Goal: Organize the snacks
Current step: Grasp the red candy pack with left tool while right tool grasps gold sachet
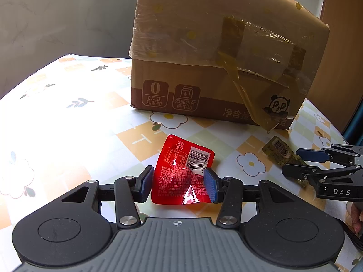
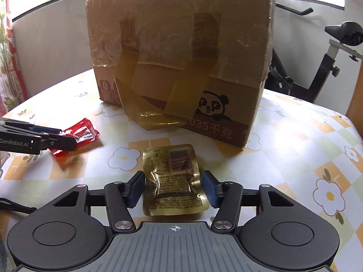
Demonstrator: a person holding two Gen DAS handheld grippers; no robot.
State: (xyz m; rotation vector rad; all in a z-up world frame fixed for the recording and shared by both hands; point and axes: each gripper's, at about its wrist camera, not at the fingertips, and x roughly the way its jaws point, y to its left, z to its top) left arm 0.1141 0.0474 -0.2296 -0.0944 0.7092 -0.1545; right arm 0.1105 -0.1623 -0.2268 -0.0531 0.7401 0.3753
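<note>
A red snack packet (image 1: 181, 174) lies on the flowered tablecloth (image 1: 68, 117), between the blue pads of my left gripper (image 1: 180, 184). The pads touch its two side edges and the packet is crumpled between them. A gold snack packet (image 2: 173, 181) lies between the pads of my right gripper (image 2: 173, 189), with small gaps on both sides. The red packet also shows in the right wrist view (image 2: 79, 133) at the left, and the gold packet shows in the left wrist view (image 1: 281, 151) at the right.
A large taped cardboard box (image 1: 215, 56) with a panda print stands just behind both packets; it also shows in the right wrist view (image 2: 181, 52). An exercise bike (image 2: 322, 63) stands beyond the table's far right edge. A wall runs behind the table.
</note>
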